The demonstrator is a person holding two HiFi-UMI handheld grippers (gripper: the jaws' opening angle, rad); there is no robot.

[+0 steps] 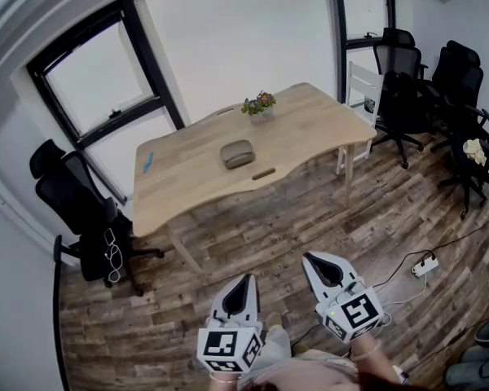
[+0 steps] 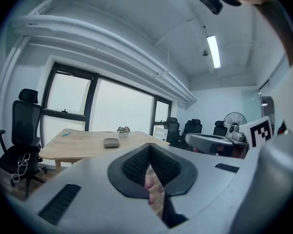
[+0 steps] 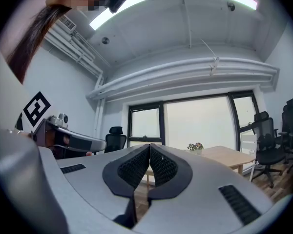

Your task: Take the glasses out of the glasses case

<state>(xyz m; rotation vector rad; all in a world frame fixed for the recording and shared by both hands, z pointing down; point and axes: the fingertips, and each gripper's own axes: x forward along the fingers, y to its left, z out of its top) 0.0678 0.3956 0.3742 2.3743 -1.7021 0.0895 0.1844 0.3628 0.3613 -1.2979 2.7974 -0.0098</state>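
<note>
The grey oval glasses case [image 1: 237,153] lies near the middle of the pale wooden table [image 1: 310,129]. It looks closed, though it is too small to be sure. Just behind it stands a small potted plant [image 1: 260,104], and a blue pen-like item [image 1: 147,162] lies near the table's left edge. Well apart from the table, over the dark plank floor [image 1: 310,210], the left gripper [image 1: 246,279] and right gripper [image 1: 310,257] hang side by side. Each has its jaws pressed together on nothing.

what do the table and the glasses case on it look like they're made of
Table: pale wood, matte finish, judging by the grain streaks and warm tan colour. Glasses case: dull grey-brown shell with rounded edges, possibly fabric or leatherette; too small to tell.
</note>
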